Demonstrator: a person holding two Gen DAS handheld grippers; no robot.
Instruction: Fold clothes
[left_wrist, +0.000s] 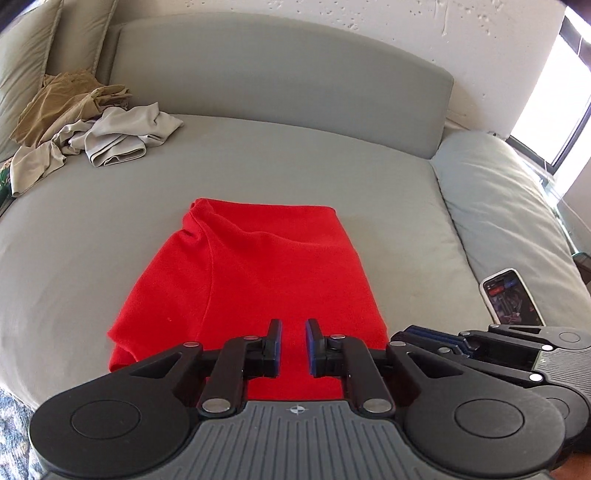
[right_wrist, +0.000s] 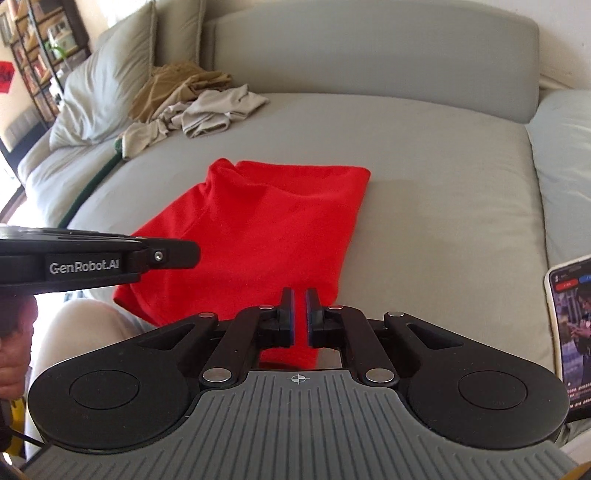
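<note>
A folded red shirt (left_wrist: 251, 280) lies flat on the grey sofa seat (left_wrist: 110, 221); it also shows in the right wrist view (right_wrist: 266, 229). My left gripper (left_wrist: 293, 328) hovers over the shirt's near edge, jaws a little apart, nothing between them. My right gripper (right_wrist: 299, 299) is beside it over the shirt's near right corner, jaws narrowly apart and empty. In the left wrist view the right gripper's fingertips (left_wrist: 410, 332) point at the shirt's right corner. The left gripper's body (right_wrist: 92, 258) crosses the right wrist view.
A pile of unfolded beige and tan clothes (left_wrist: 92, 125) lies at the sofa's back left, also in the right wrist view (right_wrist: 192, 107). A phone (left_wrist: 511, 297) with a lit screen lies on the seat cushion at right. Cushions stand at the left and right ends.
</note>
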